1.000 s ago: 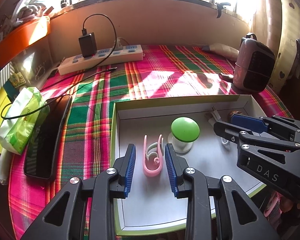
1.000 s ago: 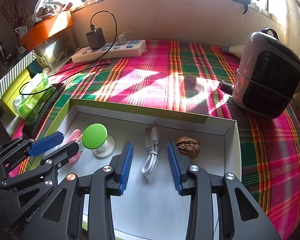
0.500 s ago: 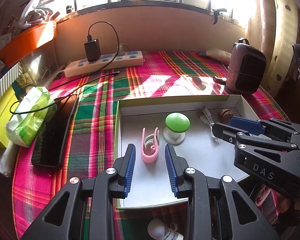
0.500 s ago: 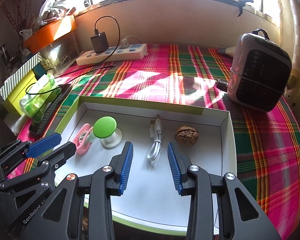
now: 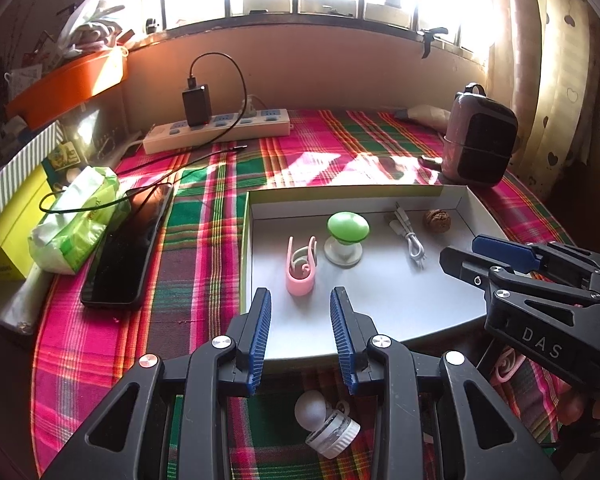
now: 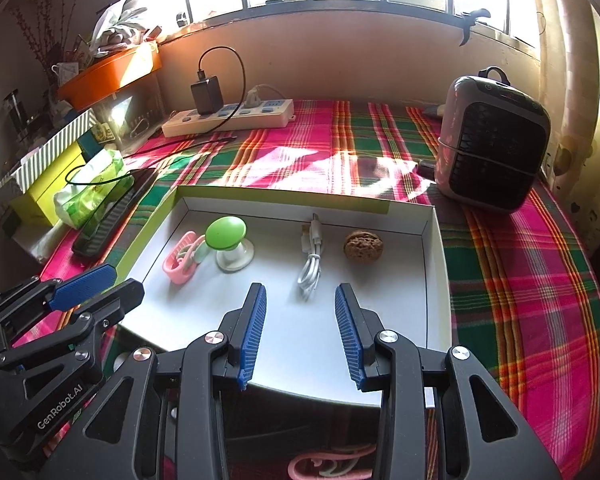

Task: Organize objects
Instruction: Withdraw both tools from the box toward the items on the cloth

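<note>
A shallow white tray with a green rim (image 5: 352,194) (image 6: 434,280) lies on the plaid cloth. In it lie a pink clip (image 5: 300,267) (image 6: 182,259), a green-capped stand (image 5: 347,230) (image 6: 227,237), a white coiled cable (image 5: 410,238) (image 6: 311,262) and a walnut (image 5: 437,220) (image 6: 363,246). My left gripper (image 5: 300,334) is open and empty above the tray's near edge. My right gripper (image 6: 300,332) is open and empty, also over the near edge. A white bulb-like object (image 5: 324,420) and another pink clip (image 5: 506,366) (image 6: 328,466) lie on the cloth near me, below the grippers.
A black phone (image 5: 128,248) and a green tissue pack (image 5: 78,220) lie left of the tray. A power strip with a charger (image 5: 220,130) sits at the back. A small heater (image 5: 478,138) (image 6: 494,144) stands at the back right. Boxes and an orange bin (image 5: 68,82) crowd the left.
Both grippers have pulled back and up from the tray, empty. The tray's objects look smaller, and the bulb and second pink clip on the near cloth have come into view.
</note>
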